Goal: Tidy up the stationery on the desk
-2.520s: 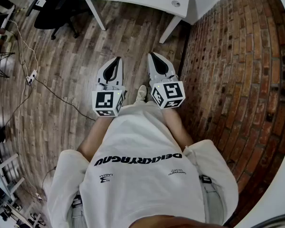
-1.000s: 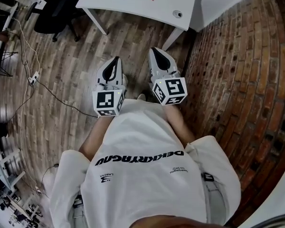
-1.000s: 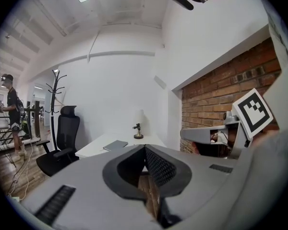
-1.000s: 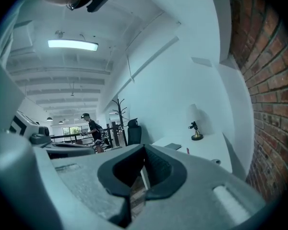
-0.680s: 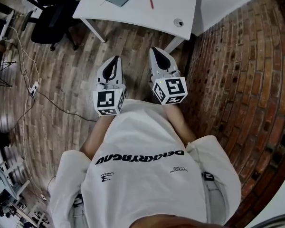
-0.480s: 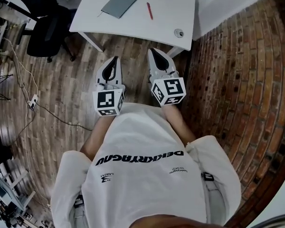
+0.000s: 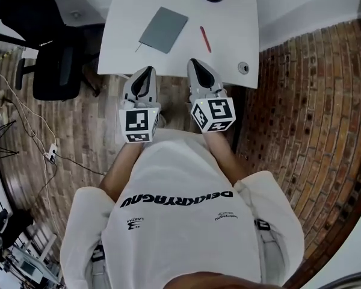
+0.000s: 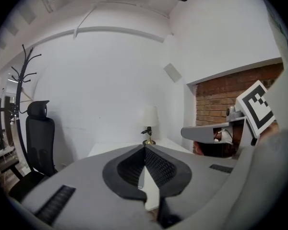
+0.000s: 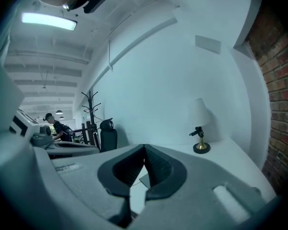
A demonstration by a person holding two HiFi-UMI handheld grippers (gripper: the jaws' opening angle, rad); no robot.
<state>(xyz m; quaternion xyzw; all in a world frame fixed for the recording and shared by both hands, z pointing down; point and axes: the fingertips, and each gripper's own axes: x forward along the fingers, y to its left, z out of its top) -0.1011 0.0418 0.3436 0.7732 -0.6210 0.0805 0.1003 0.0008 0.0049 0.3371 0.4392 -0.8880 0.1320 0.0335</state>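
Facing a white bench (image 7: 126, 53) with a grey notebook (image 7: 163, 29) lying left of its middle. Holding left hand-held gripper (image 8: 145, 148) and right hand-held gripper (image 9: 144, 147) at the bench's near edge, jaws of each pressed together on nothing. Likely to send the slim red pen (image 7: 205, 39), at the bench's middle, rolling off if reached for without parting them first.

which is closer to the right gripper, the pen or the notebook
The red pen, the thin one lying right of the grey notebook, just ahead of the right gripper.
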